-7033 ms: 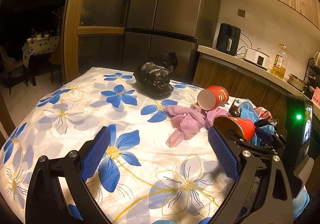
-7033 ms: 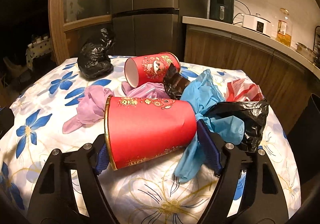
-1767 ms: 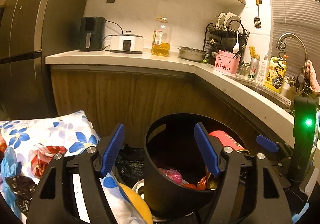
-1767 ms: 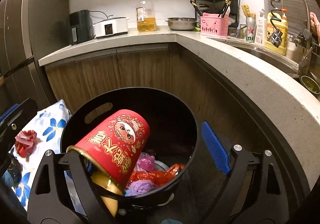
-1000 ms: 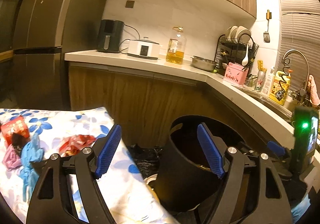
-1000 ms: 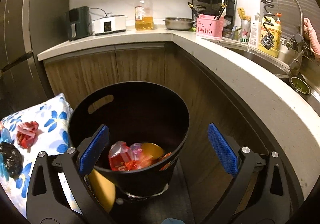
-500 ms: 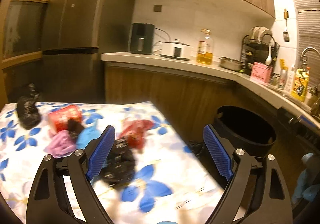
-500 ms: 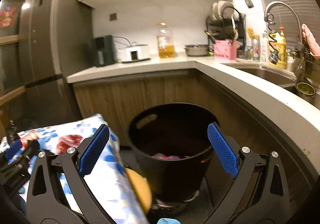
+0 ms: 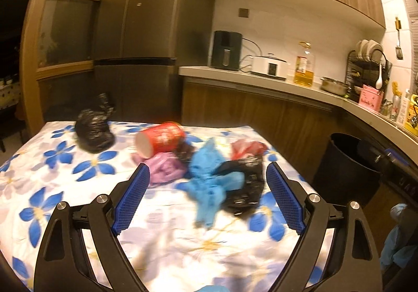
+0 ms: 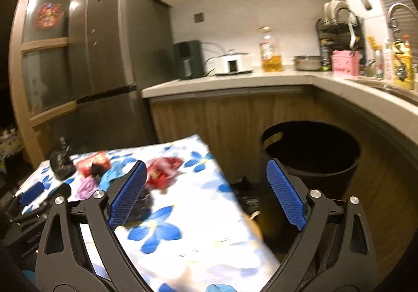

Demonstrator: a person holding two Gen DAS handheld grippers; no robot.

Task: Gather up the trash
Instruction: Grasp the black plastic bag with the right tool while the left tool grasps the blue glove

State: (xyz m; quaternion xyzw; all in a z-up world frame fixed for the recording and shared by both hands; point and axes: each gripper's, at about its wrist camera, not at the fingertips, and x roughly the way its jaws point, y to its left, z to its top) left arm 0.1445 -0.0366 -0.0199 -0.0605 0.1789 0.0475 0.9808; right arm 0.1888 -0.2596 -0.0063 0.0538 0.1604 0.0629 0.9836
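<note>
**Both tongs empty, swinging back to the littered table**

The left gripper [image 9: 206,198] hangs wide and empty over the white tablecloth with blue flowers [image 9: 65,177]. Ahead of it, at twelve o'clock, the remaining trash lies in a loose heap: a crumpled blue plastic glove [image 9: 209,182] touching a black crinkled plastic bag [image 9: 245,187], a pink-purple glove [image 9: 164,169] at eleven o'clock, a red paper cup lying on its side [image 9: 162,139] just behind it, and a red plastic wrapper [image 9: 245,147] at one o'clock. A second knotted black bag [image 9: 94,130] sits well apart at ten o'clock. The right gripper [image 10: 206,192] is equally wide and holds nothing; the round black waste bin [image 10: 311,151] stands on the floor at one o'clock from it, beside the table.

The risks, as I judge them: the heap is soft and tangled, so closing on the blue glove may drag the black bag along or let it slip off on the way across. The cup can roll if nudged. Pads pressed too low may pinch the cloth and pull everything. Both views are blurred, so aim looks uncertain.

Compared with seven seconds ago, the right gripper no longer clamps a red cup; that cup is gone from the table, dropped in the bin. Half a second ago the left view sat further back; the heap is now nearer.
</note>
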